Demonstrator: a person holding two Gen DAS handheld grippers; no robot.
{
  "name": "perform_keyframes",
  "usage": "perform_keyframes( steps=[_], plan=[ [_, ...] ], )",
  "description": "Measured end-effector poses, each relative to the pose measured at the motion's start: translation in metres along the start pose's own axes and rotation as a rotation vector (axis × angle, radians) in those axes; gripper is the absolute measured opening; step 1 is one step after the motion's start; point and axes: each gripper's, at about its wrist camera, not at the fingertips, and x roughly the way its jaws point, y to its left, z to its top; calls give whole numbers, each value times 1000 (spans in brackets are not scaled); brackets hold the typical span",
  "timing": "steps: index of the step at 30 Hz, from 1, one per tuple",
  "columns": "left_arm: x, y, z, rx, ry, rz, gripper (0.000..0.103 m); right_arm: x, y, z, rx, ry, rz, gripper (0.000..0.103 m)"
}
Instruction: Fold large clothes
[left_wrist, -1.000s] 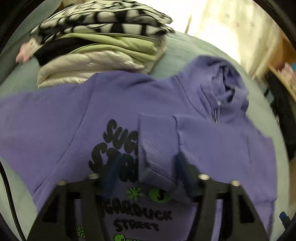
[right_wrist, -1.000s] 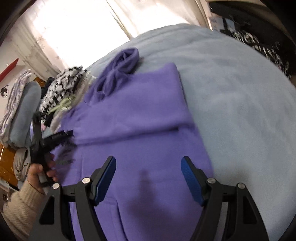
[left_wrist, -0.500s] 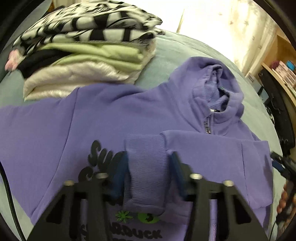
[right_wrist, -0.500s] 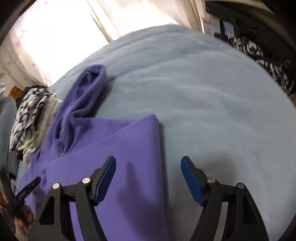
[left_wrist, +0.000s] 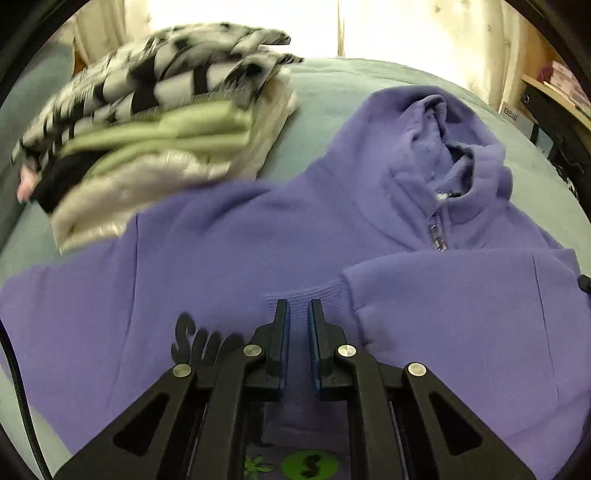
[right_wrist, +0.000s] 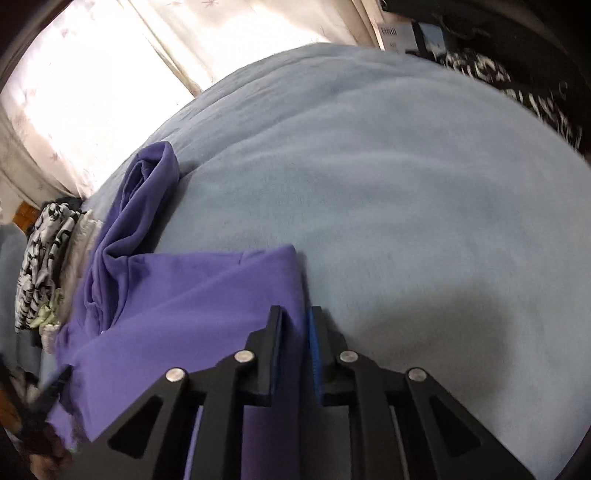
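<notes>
Purple hoodie (left_wrist: 295, 236) lies flat on bed (right_wrist: 406, 184), sleeve folded across chest. Our left tongs (left_wrist: 298, 321) pinched shut on cuff (left_wrist: 314, 295); right tongs (right_wrist: 293, 325) closing on side edge. Risk: thin grip slips when we lift, fold goes crooked; stack (left_wrist: 147, 122) near, cloth may snag.

Purple hoodie (left_wrist: 295, 236) with black lettering and a green round logo (left_wrist: 309, 463) on the chest. Bed cover (right_wrist: 388, 177) pale blue-grey. Stack of folded clothes (left_wrist: 147, 129): black-and-white patterned piece on top, pale green under it, silvery white at the bottom, a bit of black and pink at one end. Gripper fingers (left_wrist: 317, 332) black with blue pads. Curtain (right_wrist: 92, 74) cream.
</notes>
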Motion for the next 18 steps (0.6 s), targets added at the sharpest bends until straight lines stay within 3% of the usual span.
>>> perform_keyframes(
  steps=[1,3,5,7,10,15,16,17,18],
  plan=[
    [-3,5,-1,-18,-5,-22,9,-6,-2,-1,16,6,8,26],
    [-12,19,-1,-68,16,-90,23,-20,-3,-4,33,29,52,34],
    [-19,34,-4,-115,42,-155,43,-42,0,-15,-4,39,106,43],
    [-24,43,-9,-141,57,-184,47,-58,4,-27,-55,48,109,50],
    [-24,48,-21,-143,114,-244,47,-73,7,-50,-111,77,106,51],
    [-28,26,-37,-67,82,-175,47,-68,11,-87,-172,140,70,51],
    [-28,23,-37,-62,76,-154,40,-64,13,-91,-179,138,59,51],
    [-28,19,-37,-45,66,-143,21,-60,15,-95,-186,134,52,49],
    [-28,14,-36,-23,62,-139,16,-58,17,-96,-195,121,35,34]
  ],
)
